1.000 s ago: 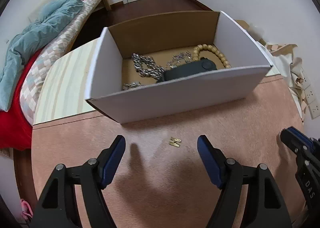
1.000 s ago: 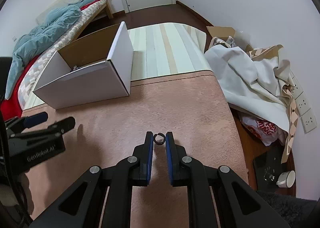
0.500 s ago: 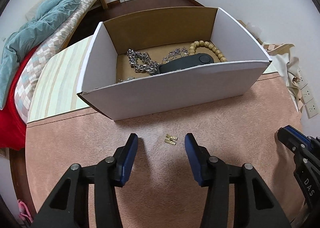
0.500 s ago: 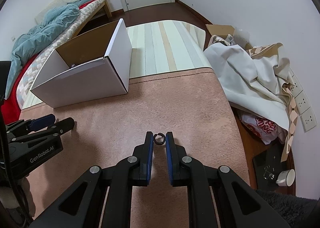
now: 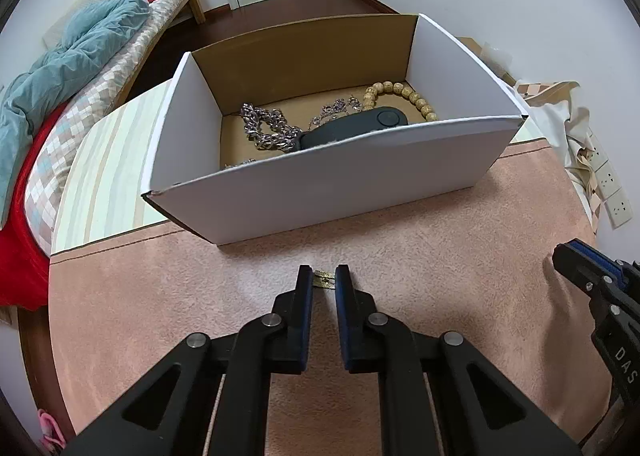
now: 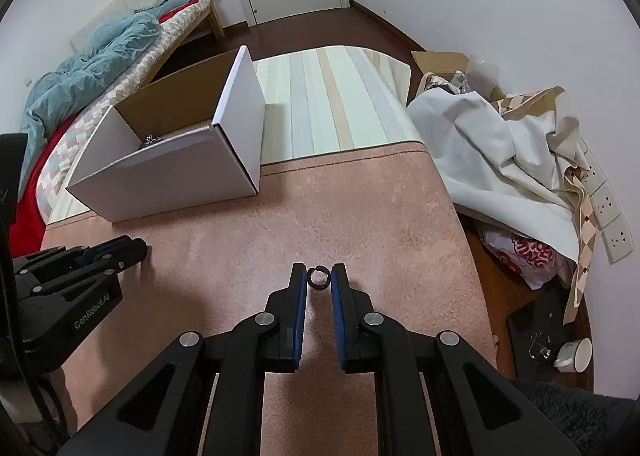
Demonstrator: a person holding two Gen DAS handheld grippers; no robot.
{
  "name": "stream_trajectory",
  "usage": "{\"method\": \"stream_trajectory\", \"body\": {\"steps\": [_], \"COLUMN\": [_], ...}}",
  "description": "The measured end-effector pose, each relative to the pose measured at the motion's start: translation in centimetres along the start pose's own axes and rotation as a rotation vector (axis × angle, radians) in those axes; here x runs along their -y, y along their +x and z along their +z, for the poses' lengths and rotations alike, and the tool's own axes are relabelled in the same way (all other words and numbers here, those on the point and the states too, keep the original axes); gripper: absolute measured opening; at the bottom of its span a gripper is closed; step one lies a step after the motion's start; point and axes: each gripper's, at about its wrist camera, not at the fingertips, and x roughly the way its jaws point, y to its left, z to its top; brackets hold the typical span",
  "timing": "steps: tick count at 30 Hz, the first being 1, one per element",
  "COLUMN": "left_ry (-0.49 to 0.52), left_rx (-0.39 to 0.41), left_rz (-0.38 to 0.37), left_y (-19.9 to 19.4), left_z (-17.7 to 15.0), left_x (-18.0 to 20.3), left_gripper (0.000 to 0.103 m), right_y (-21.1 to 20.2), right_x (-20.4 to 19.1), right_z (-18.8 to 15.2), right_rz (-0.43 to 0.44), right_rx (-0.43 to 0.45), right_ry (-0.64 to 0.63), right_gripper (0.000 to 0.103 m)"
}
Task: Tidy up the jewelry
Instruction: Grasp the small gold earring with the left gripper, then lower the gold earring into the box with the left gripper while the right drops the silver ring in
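Observation:
A white cardboard box stands on the pink carpet and holds a silver chain, a wooden bead bracelet and a dark case. My left gripper is shut on a small gold piece just in front of the box, low on the carpet. My right gripper is shut on a small dark ring, held above the carpet to the right of the box. Each gripper shows at the edge of the other's view.
A striped mat lies behind the carpet. A bed with a blue blanket is at the left. Crumpled white cloth and bags lie at the right by the wall. A cup sits on the floor at the right.
My left gripper has closed from wide open onto the gold piece and moved forward toward it. My right gripper has kept hold of the ring, almost still.

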Motion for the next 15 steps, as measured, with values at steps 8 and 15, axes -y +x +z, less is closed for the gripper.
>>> {"method": "stream_trajectory", "body": {"steps": [8, 15], "left_ry": [-0.009, -0.017], "left_rx": [0.051, 0.174], "left_rz": [-0.002, -0.015], "left_y": [-2.1, -7.8], "left_z": [0.2, 0.8], "left_x": [-0.2, -0.5], "left_gripper": [0.008, 0.008], "right_y": [-1.3, -3.6], "right_x": [0.0, -0.5], "right_z": [0.6, 2.0], "right_rz": [0.013, 0.037], "right_rx": [0.032, 0.089], "right_ry": [0.007, 0.008], "right_gripper": [0.013, 0.013]}}
